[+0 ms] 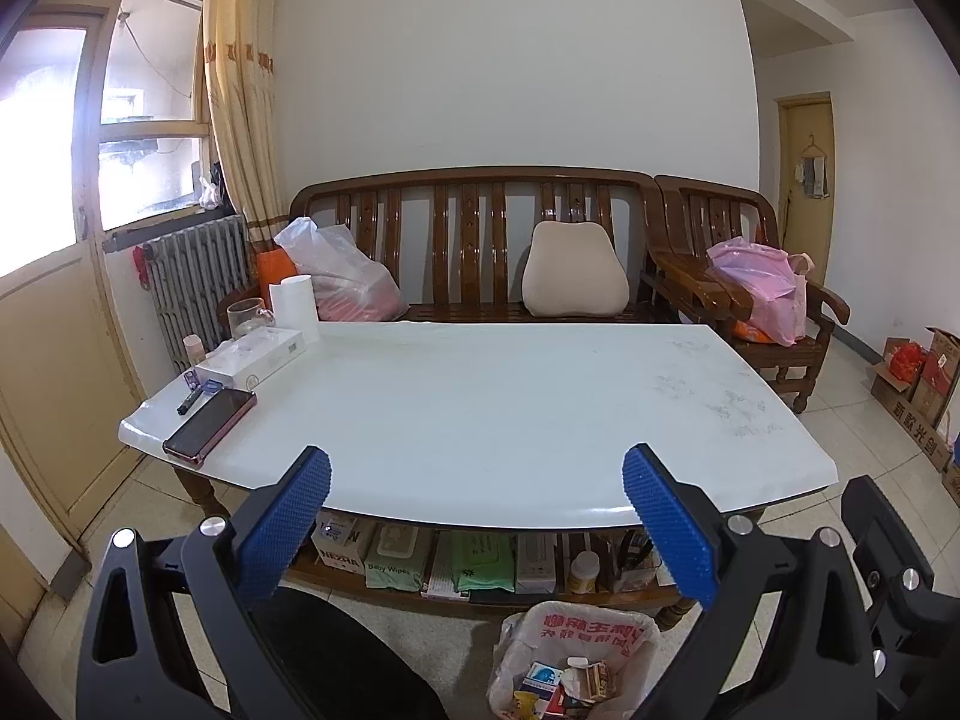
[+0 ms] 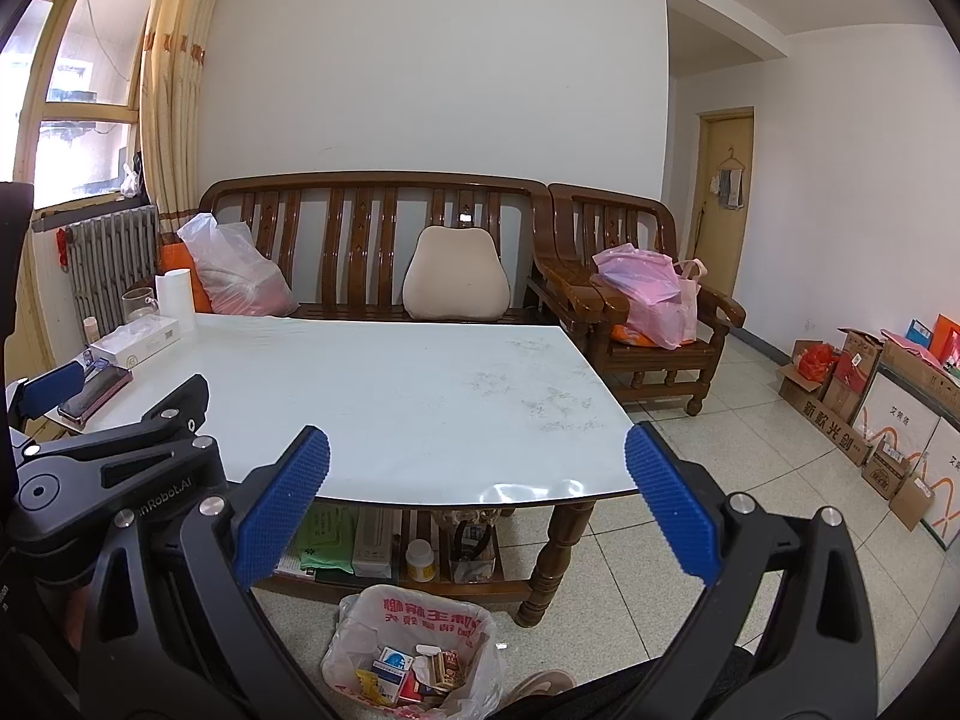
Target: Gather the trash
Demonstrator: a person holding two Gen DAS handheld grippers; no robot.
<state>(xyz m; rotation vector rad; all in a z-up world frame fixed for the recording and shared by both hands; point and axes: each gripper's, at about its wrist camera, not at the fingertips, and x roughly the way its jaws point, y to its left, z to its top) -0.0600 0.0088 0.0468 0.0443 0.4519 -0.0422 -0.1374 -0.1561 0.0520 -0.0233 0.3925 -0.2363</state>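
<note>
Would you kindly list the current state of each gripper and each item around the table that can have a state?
left gripper: open, holding nothing.
right gripper: open, holding nothing.
trash bin: on the floor in front of the table, bag-lined, holds boxes and wrappers.
phone: flat at the table's left edge, screen dark.
glass mug: upright; contents cannot be told.
paper roll: standing upright.
white box: closed, lying flat.

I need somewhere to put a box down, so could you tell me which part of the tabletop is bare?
The table is bare across its middle and right side, up to the near edge. Its left end is crowded: phone, white box, glass mug and paper roll.
</note>
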